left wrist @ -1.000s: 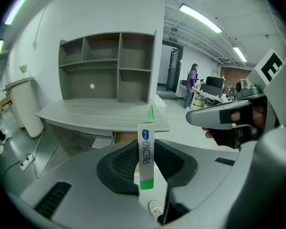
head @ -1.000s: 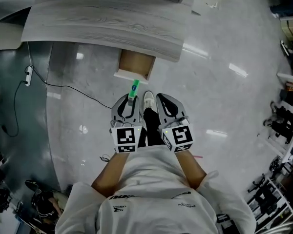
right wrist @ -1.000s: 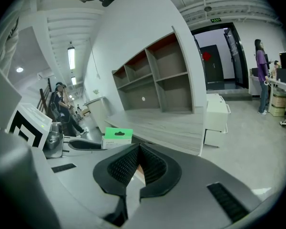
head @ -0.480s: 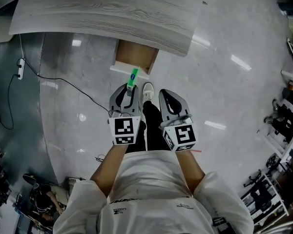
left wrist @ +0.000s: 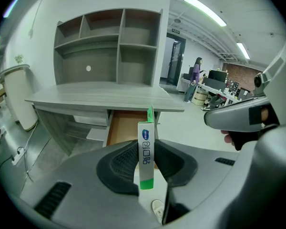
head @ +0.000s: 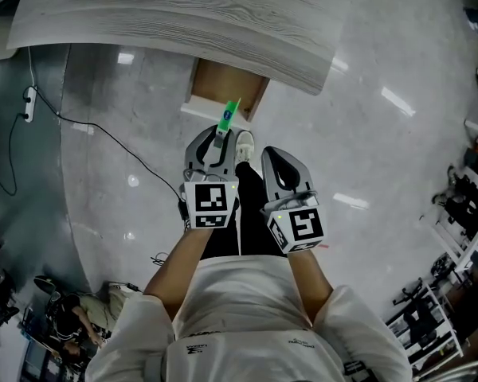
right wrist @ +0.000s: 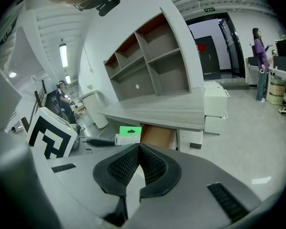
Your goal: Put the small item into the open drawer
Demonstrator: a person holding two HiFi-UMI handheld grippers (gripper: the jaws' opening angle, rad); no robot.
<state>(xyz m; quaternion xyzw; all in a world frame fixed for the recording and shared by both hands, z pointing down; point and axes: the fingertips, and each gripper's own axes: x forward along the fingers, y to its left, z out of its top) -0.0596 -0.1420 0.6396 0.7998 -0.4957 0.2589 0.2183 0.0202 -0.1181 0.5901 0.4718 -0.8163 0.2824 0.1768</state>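
Note:
My left gripper [head: 217, 146] is shut on a small white box with green ends [head: 228, 118], held upright between the pads. Its top end reaches over the front edge of the open wooden drawer [head: 223, 82] under the grey desk [head: 183, 14]. In the left gripper view the box [left wrist: 146, 168] stands between the fingers of the left gripper [left wrist: 147, 147], with the drawer [left wrist: 125, 128] straight ahead. My right gripper [head: 281, 172] hangs beside it, shut and empty. In the right gripper view the pads of the right gripper [right wrist: 139, 148] meet, and the box [right wrist: 129, 133] and drawer [right wrist: 158, 135] lie beyond.
A black cable [head: 103, 142] and a power strip [head: 28, 98] lie on the floor at the left. My shoe [head: 244, 145] is below the grippers. A shelf unit [left wrist: 109, 42] stands on the desk. A white cabinet [right wrist: 214, 106] sits at the desk's right.
Both grippers have come closer to the desk. The box in the left gripper has gone from short of the drawer front to over its edge.

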